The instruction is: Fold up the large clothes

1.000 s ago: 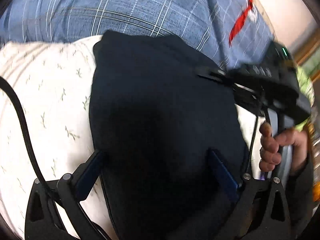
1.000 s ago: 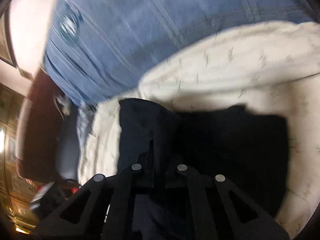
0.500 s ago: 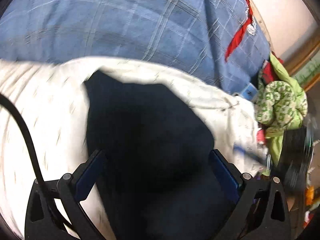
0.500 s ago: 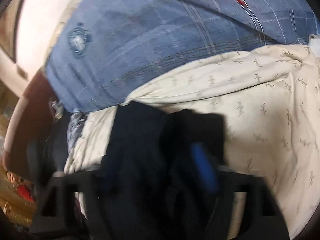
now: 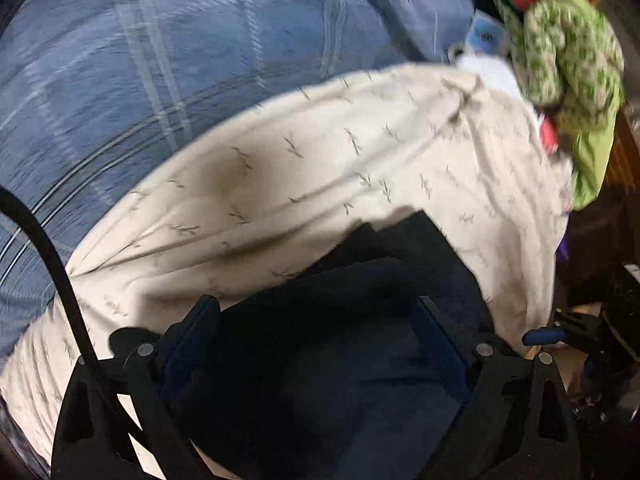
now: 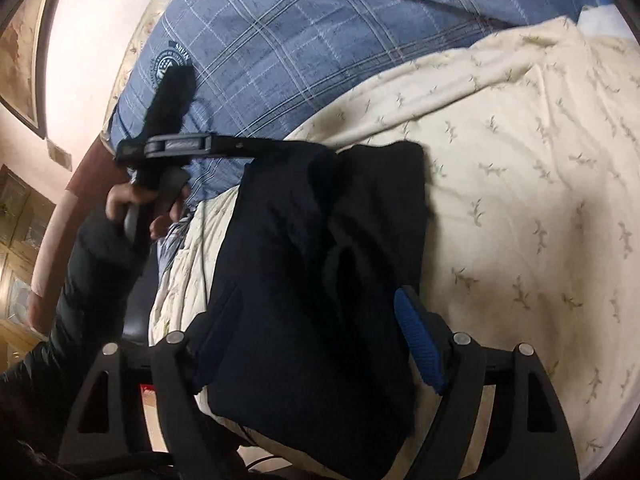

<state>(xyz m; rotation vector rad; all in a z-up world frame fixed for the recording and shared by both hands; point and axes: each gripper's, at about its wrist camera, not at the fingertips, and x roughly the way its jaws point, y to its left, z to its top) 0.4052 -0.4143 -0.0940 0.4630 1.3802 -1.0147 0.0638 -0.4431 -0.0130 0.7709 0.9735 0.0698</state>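
A dark navy garment lies folded into a thick bundle on a cream sheet with small leaf prints. It also shows in the left wrist view. My right gripper is open, its blue-padded fingers astride the bundle's near end. My left gripper is open too, with its fingers either side of the dark cloth. In the right wrist view the left gripper is held in a hand at the bundle's far left corner.
A blue plaid cover lies beyond the cream sheet. A green patterned cloth pile sits at the far right in the left wrist view. A brown wooden bed frame curves along the left.
My right gripper has opened and let go of the dark garment. My left gripper has pulled back and swung right, so the garment now fills only the lower part of its view.
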